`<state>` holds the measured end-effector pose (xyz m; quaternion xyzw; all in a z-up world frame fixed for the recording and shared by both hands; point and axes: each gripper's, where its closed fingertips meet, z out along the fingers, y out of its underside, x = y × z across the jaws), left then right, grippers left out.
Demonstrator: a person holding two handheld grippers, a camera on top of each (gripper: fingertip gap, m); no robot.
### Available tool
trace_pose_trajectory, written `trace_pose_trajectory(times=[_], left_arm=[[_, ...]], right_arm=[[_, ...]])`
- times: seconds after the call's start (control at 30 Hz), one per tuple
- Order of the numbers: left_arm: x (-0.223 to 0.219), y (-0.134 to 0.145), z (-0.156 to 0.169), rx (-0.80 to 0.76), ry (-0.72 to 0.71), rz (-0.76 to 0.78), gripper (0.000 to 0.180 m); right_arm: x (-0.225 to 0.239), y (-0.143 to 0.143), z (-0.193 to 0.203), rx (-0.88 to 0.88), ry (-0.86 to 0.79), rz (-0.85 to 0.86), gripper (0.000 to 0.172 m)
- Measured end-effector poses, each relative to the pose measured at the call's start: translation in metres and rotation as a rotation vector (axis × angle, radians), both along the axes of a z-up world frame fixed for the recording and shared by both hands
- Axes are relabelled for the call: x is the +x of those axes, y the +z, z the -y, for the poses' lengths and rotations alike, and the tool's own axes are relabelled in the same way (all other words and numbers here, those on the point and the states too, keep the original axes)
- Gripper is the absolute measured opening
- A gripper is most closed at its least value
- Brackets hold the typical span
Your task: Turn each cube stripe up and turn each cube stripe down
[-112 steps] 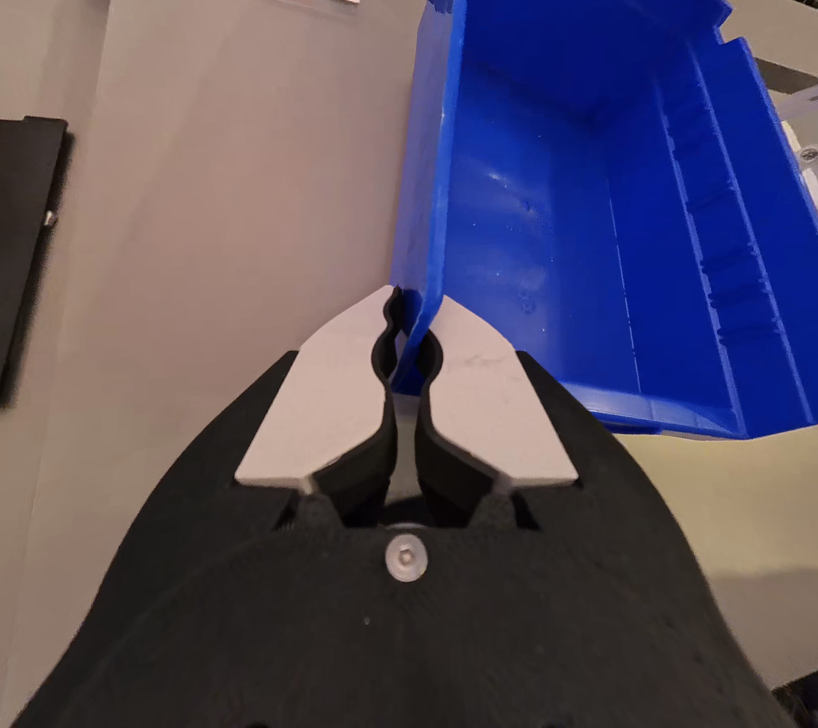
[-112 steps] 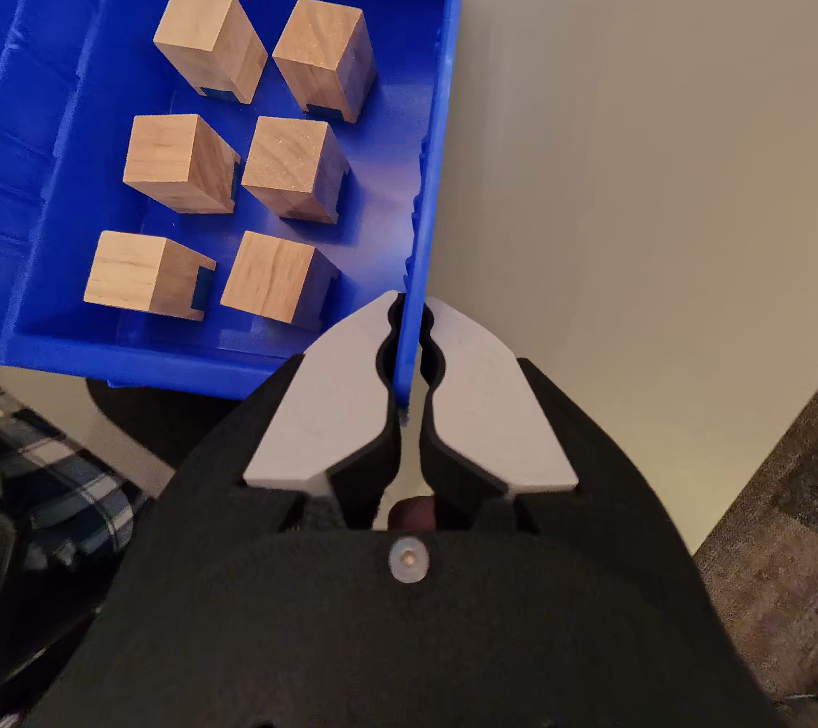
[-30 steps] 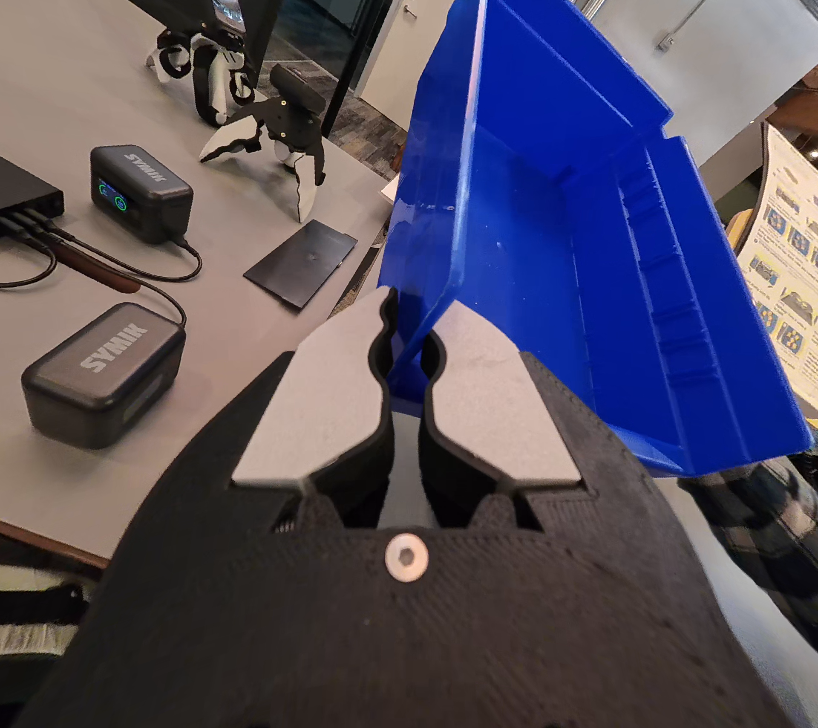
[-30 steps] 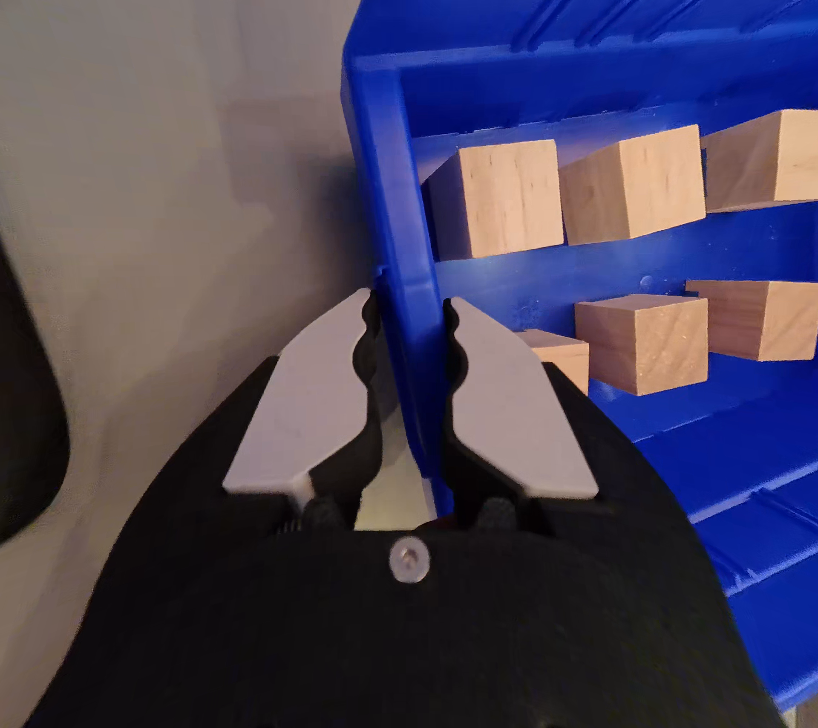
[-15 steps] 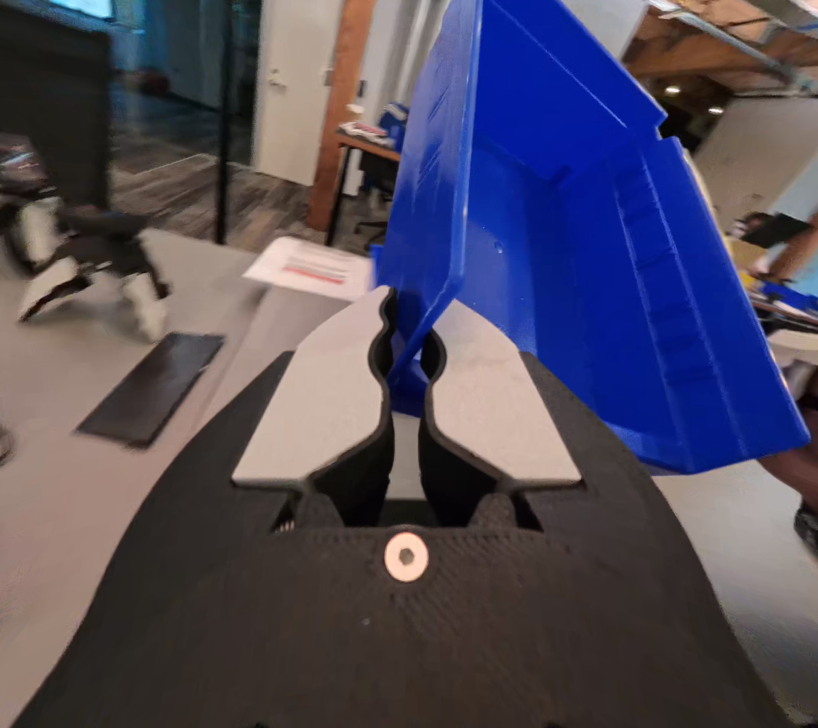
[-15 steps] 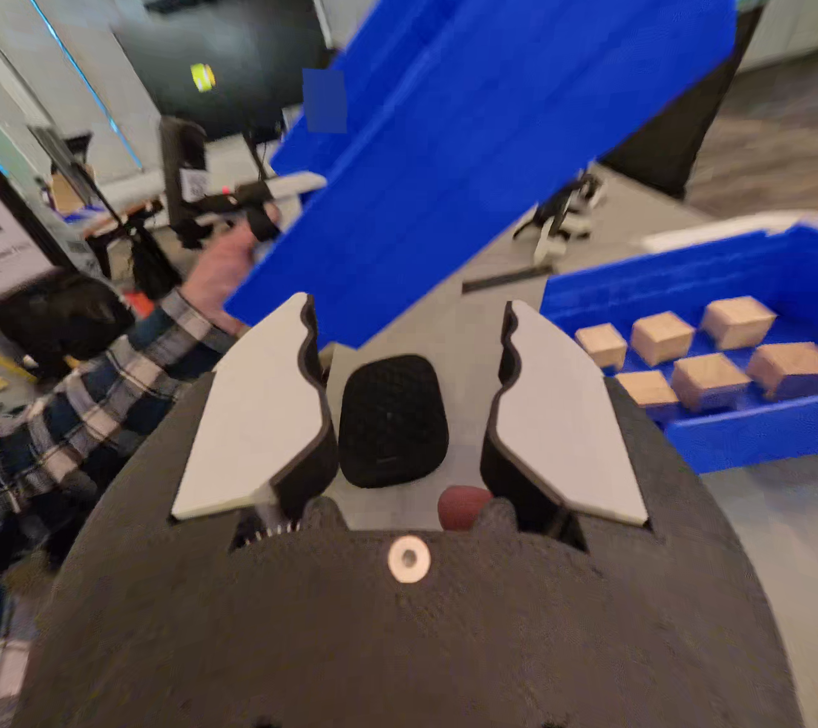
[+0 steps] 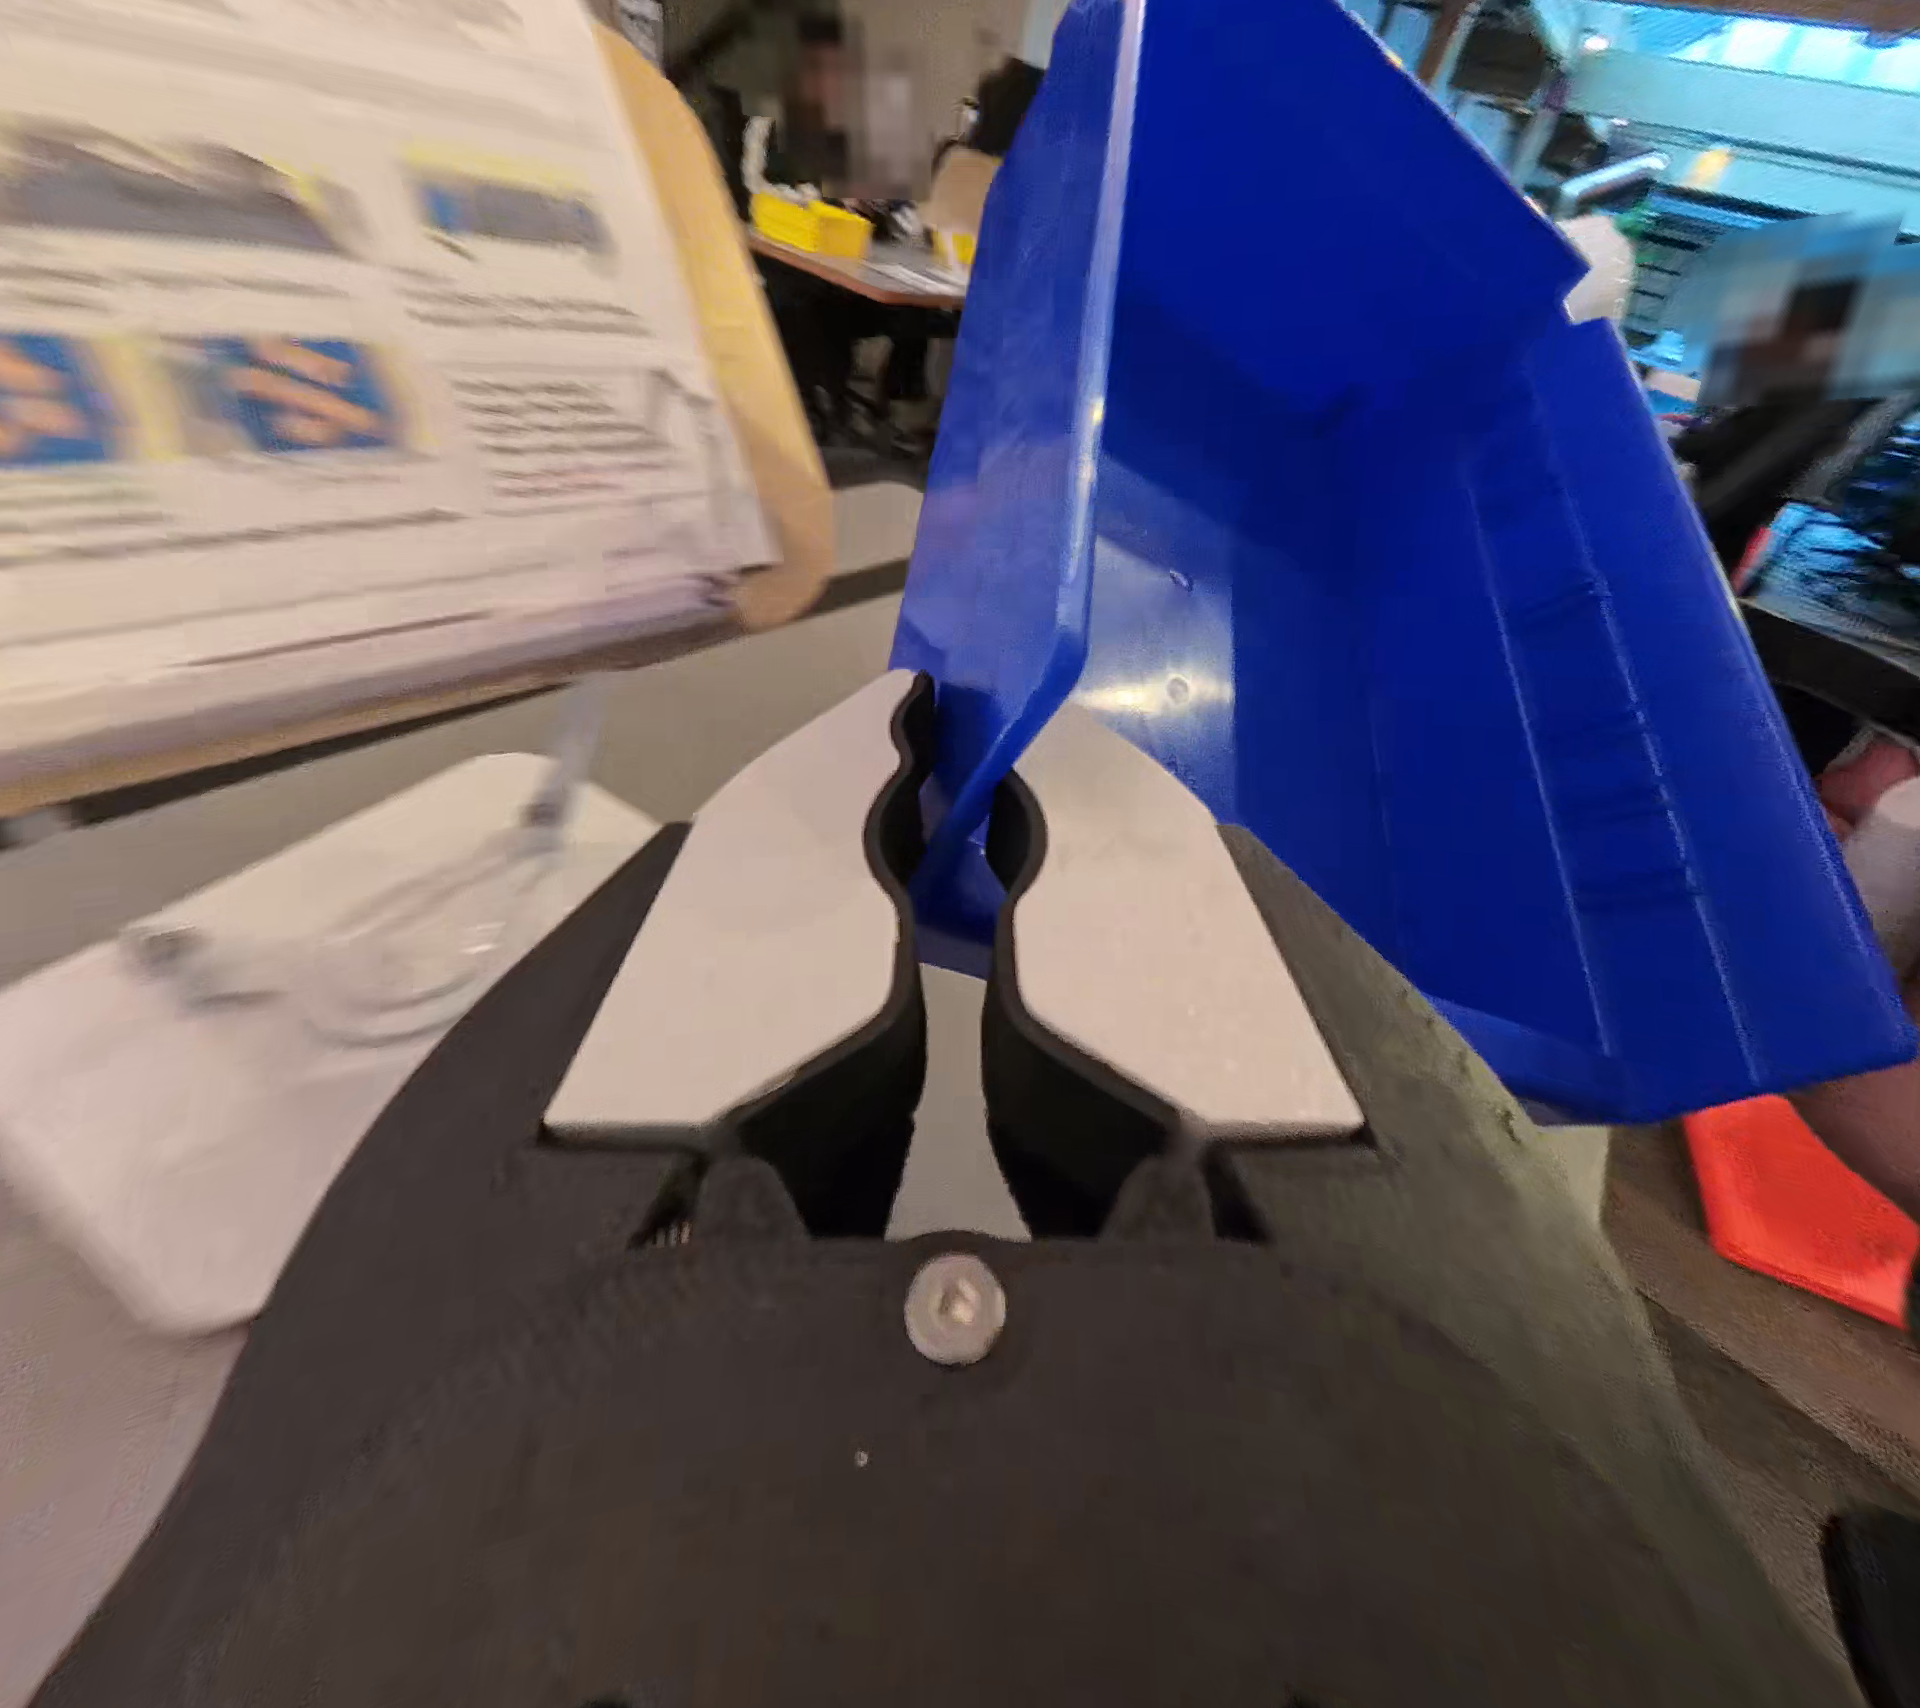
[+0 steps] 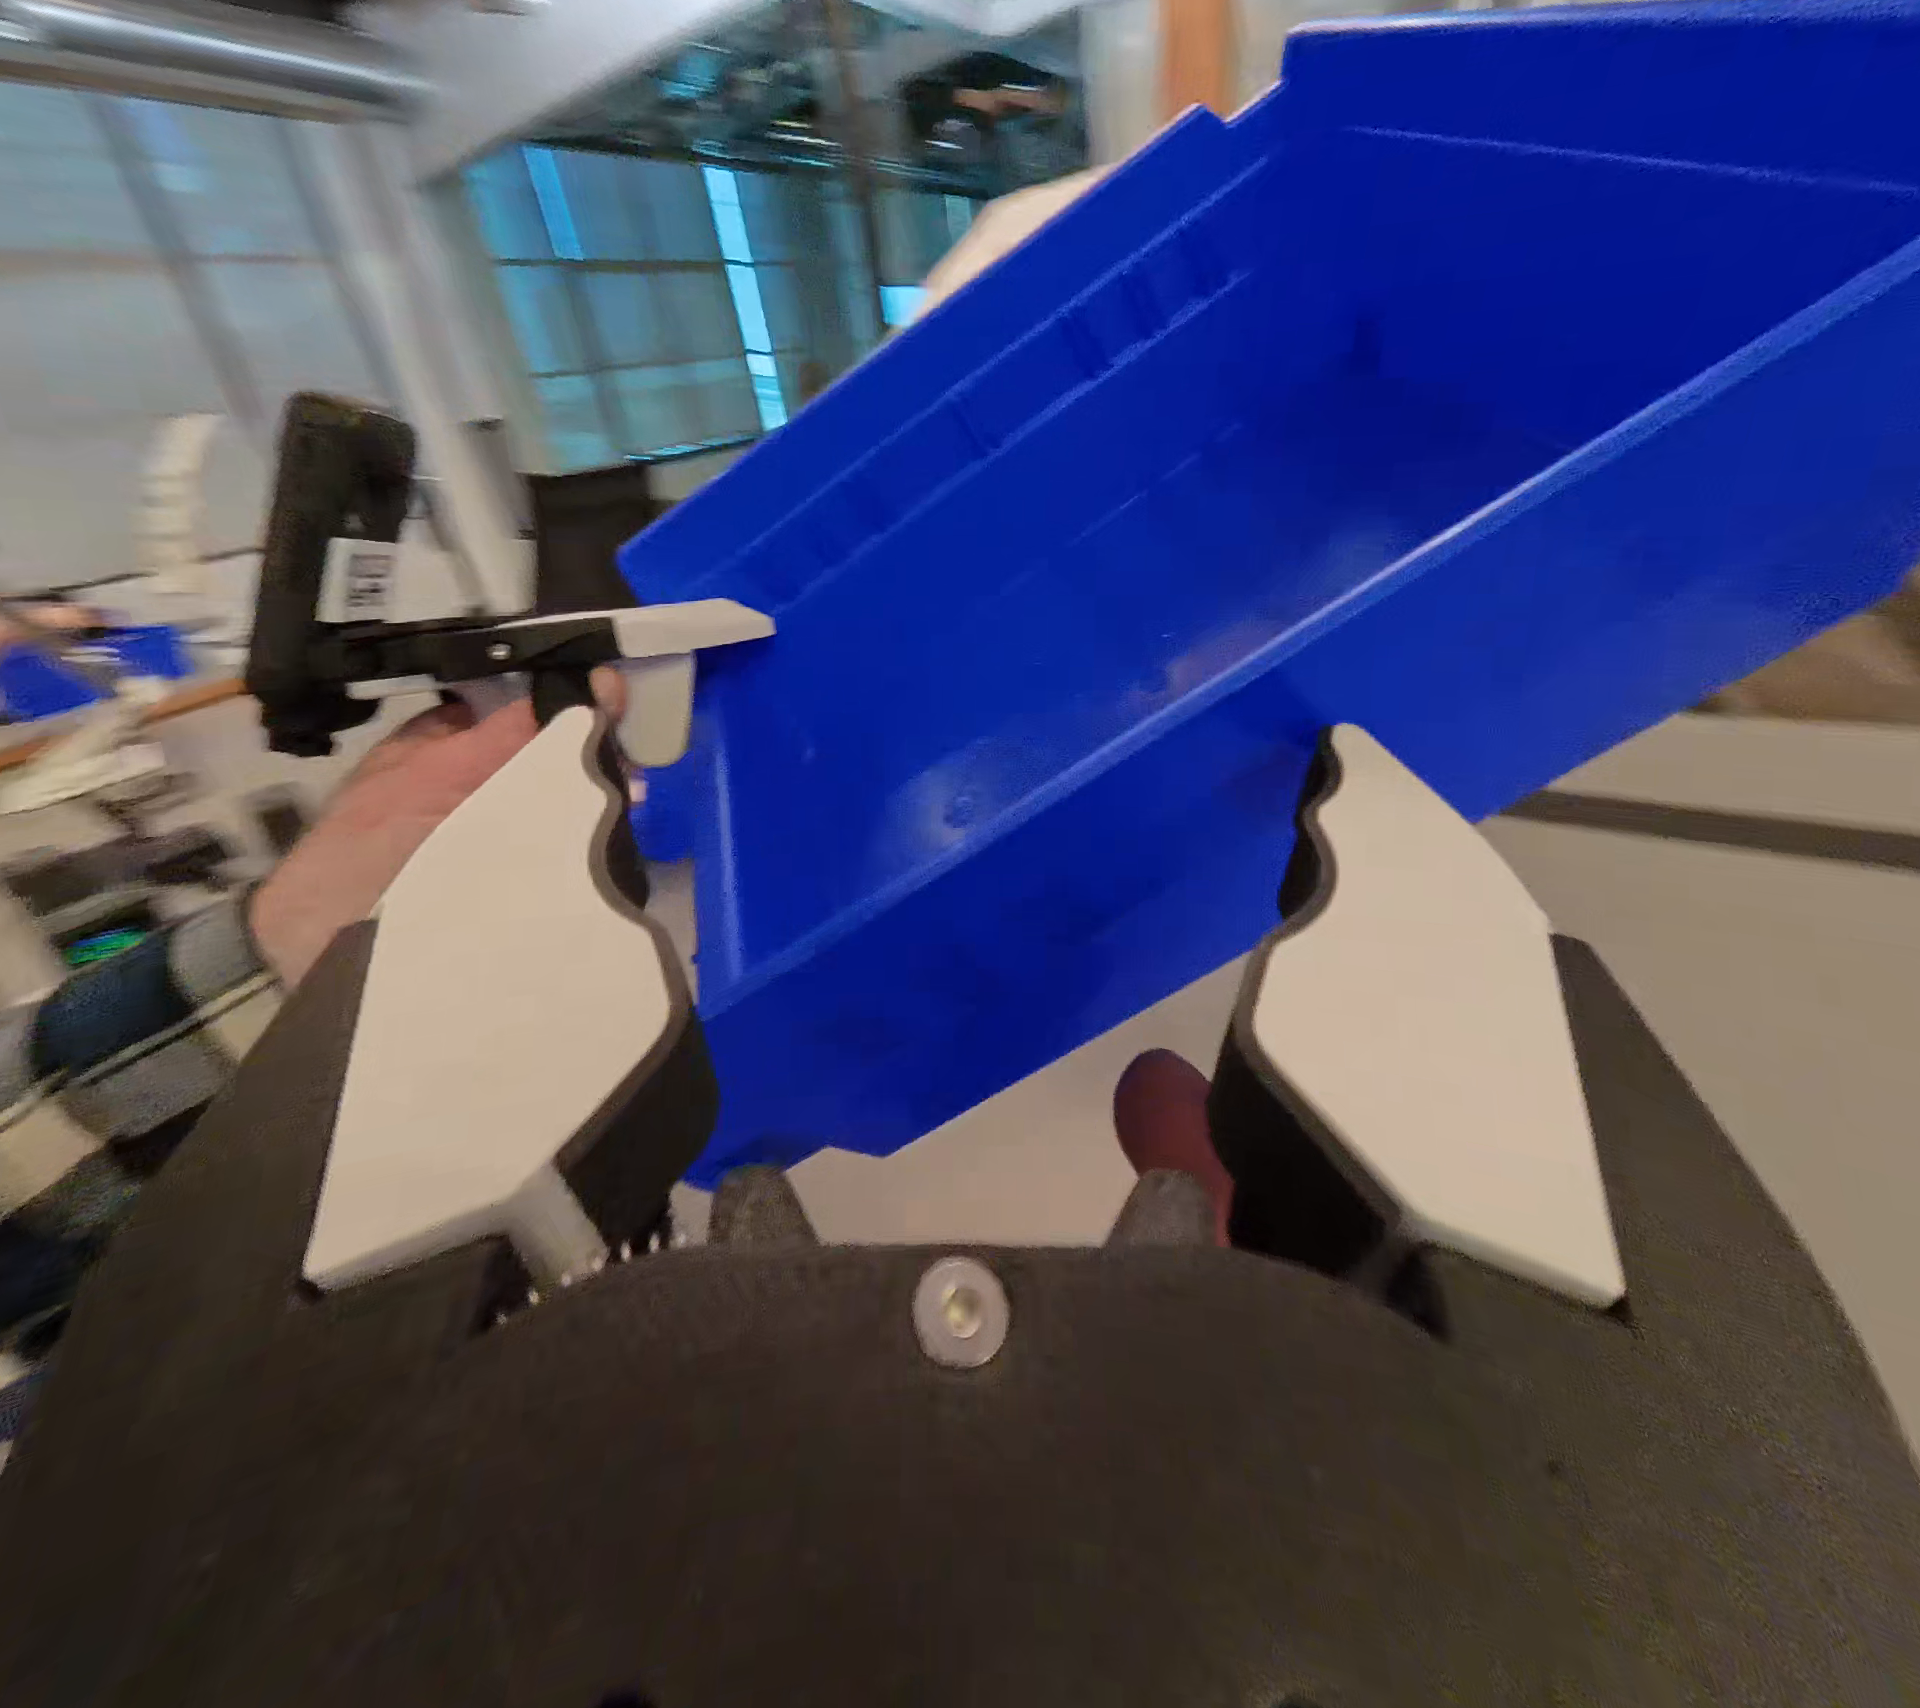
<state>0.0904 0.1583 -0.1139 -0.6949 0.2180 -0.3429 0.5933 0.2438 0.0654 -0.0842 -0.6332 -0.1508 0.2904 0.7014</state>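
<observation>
Since a second ago the right gripper [image 8: 961, 817] has let go of the cube bin's wall and now stands spread wide, pointing at an empty blue bin [image 8: 1195, 619] raised in the air. That bin's wall is pinched by the left gripper [image 7: 956, 785]. Cubes are out of view; the motion blur probably hides little.

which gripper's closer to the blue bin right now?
Left. The left gripper is clamped on the blue bin's side wall; the right gripper is open, its fingers apart from the bin.

Blue bin [image 7: 1351, 515], black claw [image 7: 951, 713] (white-faced fingers)
</observation>
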Motion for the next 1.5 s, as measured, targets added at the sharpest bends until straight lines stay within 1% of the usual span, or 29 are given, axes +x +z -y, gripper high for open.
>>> trace_pose_trajectory(times=[0.07, 0.17, 0.23, 0.3, 0.4, 0.43, 0.53, 0.6, 0.67, 0.73, 0.8, 0.83, 0.9, 0.93, 1.0, 1.07, 1.1, 1.13, 1.17, 1.23, 1.3, 1.37, 1.4, 1.47, 1.5], left_arm=[[0.051, -0.019, -0.008, -0.027, -0.060, -0.020, 0.008], [0.110, -0.049, -0.017, -0.052, -0.110, -0.048, 0.009], [0.142, -0.068, -0.021, -0.106, -0.154, -0.013, 0.011], [0.163, -0.092, -0.028, -0.150, -0.161, -0.025, 0.013], [0.182, -0.119, -0.039, -0.264, -0.158, 0.019, 0.016], [0.185, -0.124, -0.042, -0.285, -0.146, 0.033, 0.017], [0.186, -0.134, -0.053, -0.329, -0.081, 0.066, 0.020], [0.184, -0.144, -0.061, -0.364, -0.041, 0.076, 0.020], [0.184, -0.151, -0.065, -0.366, -0.020, 0.087, 0.023], [0.190, -0.160, -0.064, -0.412, -0.023, 0.110, 0.031], [0.200, -0.169, -0.066, -0.441, -0.031, 0.126, 0.045], [0.204, -0.170, -0.069, -0.444, -0.025, 0.127, 0.047], [0.211, -0.165, -0.080, -0.405, -0.013, 0.098, 0.064], [0.215, -0.165, -0.086, -0.419, -0.017, 0.094, 0.073], [0.221, -0.162, -0.096, -0.450, -0.049, 0.101, 0.078], [0.220, -0.162, -0.102, -0.465, -0.092, 0.104, 0.076], [0.219, -0.160, -0.100, -0.487, -0.140, 0.131, 0.075], [0.217, -0.155, -0.096, -0.500, -0.189, 0.173, 0.080], [0.211, -0.148, -0.092, -0.476, -0.213, 0.199, 0.080], [0.194, -0.134, -0.074, -0.376, -0.245, 0.209, 0.078], [0.174, -0.116, -0.041, -0.308, -0.310, 0.230, 0.075], [0.144, -0.087, -0.005, -0.176, -0.341, 0.271, 0.065], [0.125, -0.067, 0.014, -0.089, -0.340, 0.297, 0.058], [0.084, -0.027, 0.043, 0.097, -0.288, 0.320, 0.042], [0.065, -0.009, 0.056, 0.167, -0.292, 0.336, 0.026]], right_arm=[[0.045, -0.018, -0.005, -0.051, -0.134, 0.014, 0.116], [0.102, -0.048, -0.019, -0.159, -0.261, -0.003, 0.116], [0.130, -0.072, -0.034, -0.251, -0.310, 0.012, 0.122], [0.150, -0.094, -0.052, -0.357, -0.323, 0.011, 0.124], [0.170, -0.116, -0.082, -0.458, -0.311, 0.022, 0.126], [0.174, -0.125, -0.094, -0.502, -0.297, 0.035, 0.128], [0.180, -0.151, -0.131, -0.618, -0.220, 0.062, 0.123], [0.184, -0.155, -0.154, -0.620, -0.182, 0.059, 0.110], [0.188, -0.160, -0.179, -0.632, -0.133, 0.082, 0.102], [0.189, -0.168, -0.205, -0.681, -0.046, 0.095, 0.101], [0.194, -0.171, -0.230, -0.693, 0.010, 0.101, 0.092], [0.196, -0.171, -0.243, -0.695, 0.022, 0.111, 0.088], [0.195, -0.173, -0.265, -0.702, 0.050, 0.145, 0.087], [0.194, -0.174, -0.276, -0.694, 0.045, 0.178, 0.086], [0.195, -0.181, -0.293, -0.682, 0.038, 0.291, 0.086], [0.197, -0.179, -0.301, -0.696, 0.070, 0.267, 0.087], [0.202, -0.179, -0.303, -0.716, 0.067, 0.252, 0.093], [0.210, -0.177, -0.304, -0.721, 0.038, 0.271, 0.100], [0.221, -0.170, -0.302, -0.690, -0.013, 0.298, 0.104], [0.233, -0.142, -0.287, -0.573, -0.100, 0.338, 0.097], [0.225, -0.106, -0.259, -0.422, -0.131, 0.368, 0.091], [0.204, -0.068, -0.219, -0.248, -0.138, 0.389, 0.080], [0.190, -0.050, -0.198, -0.145, -0.141, 0.394, 0.075], [0.151, -0.019, -0.157, 0.094, -0.099, 0.407, 0.077], [0.132, -0.010, -0.141, 0.161, -0.088, 0.404, 0.075]])
